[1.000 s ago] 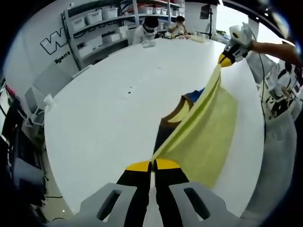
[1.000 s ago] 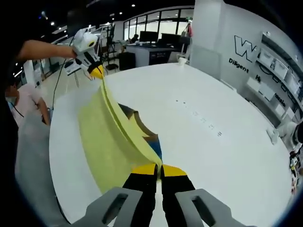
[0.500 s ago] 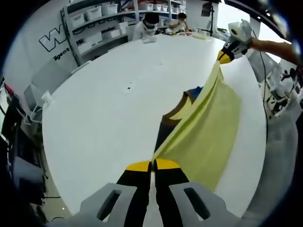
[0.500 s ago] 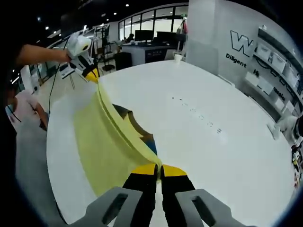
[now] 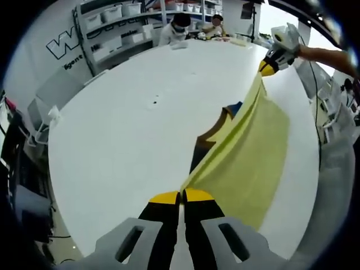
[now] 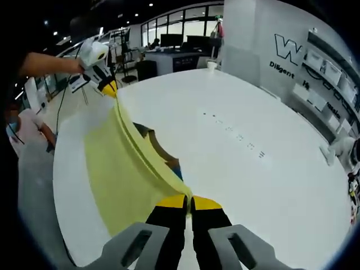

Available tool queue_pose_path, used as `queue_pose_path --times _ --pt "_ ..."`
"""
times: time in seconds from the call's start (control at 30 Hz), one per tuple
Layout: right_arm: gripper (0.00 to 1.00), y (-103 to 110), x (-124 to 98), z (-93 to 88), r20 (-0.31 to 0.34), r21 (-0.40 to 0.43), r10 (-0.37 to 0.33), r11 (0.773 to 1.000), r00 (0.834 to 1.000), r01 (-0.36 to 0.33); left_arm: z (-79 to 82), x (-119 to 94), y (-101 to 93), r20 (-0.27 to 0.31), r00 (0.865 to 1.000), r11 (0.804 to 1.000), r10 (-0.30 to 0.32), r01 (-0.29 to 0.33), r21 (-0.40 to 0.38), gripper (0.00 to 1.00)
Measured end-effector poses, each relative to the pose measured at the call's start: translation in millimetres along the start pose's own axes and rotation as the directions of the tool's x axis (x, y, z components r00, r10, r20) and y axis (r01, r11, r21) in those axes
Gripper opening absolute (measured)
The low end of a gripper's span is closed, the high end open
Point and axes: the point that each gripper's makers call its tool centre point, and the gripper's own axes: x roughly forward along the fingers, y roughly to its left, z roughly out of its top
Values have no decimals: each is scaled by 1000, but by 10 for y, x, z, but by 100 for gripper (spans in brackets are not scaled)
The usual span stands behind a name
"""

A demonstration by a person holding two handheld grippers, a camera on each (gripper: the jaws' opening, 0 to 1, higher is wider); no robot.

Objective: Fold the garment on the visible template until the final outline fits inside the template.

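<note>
Left hand-held gripper and right hand-held gripper each clamped on yellow garment, stretched above white table

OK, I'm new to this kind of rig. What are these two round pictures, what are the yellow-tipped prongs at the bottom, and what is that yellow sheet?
No robot here: a person holds a hand tool with a two-jaw claw in each hand, and a fisheye camera rides on each.

The left gripper view looks along the left claw; the right gripper view looks along the right claw. The prongs are each claw's own jaws. Each view also shows the other claw across the cloth: the right one and the left one.

The sheet is a yellow garment. Both claws are shut on its edge, holding it stretched and lifted above a large white table. Beneath it lies something dark brown and blue, probably the template, though I cannot be sure.
</note>
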Motion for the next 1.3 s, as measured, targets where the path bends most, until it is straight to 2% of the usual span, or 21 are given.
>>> queue_pose_path --times 0.23,0.5,0.9,1.17,1.3 --pt "0 -40 26 -16 -2 13 -12 1000 1000 12 0 107 28 -1 1000 1000 2 -2 -1 3" --pt "0 -55 103 -116 -11 34 -18 999 1000 19 -42 230 58 -13 1000 1000 8 -8 -6 3" --pt "0 -128 228 -133 -8 39 -35 999 999 35 -60 346 138 -29 999 999 19 -20 -32 3" --pt "0 -187 326 -155 -10 86 -46 995 999 47 -71 404 169 -44 998 998 35 -37 -54 3" --pt "0 -191 383 -179 -19 89 -52 995 998 53 -111 467 167 -52 997 998 47 -49 -30 3"
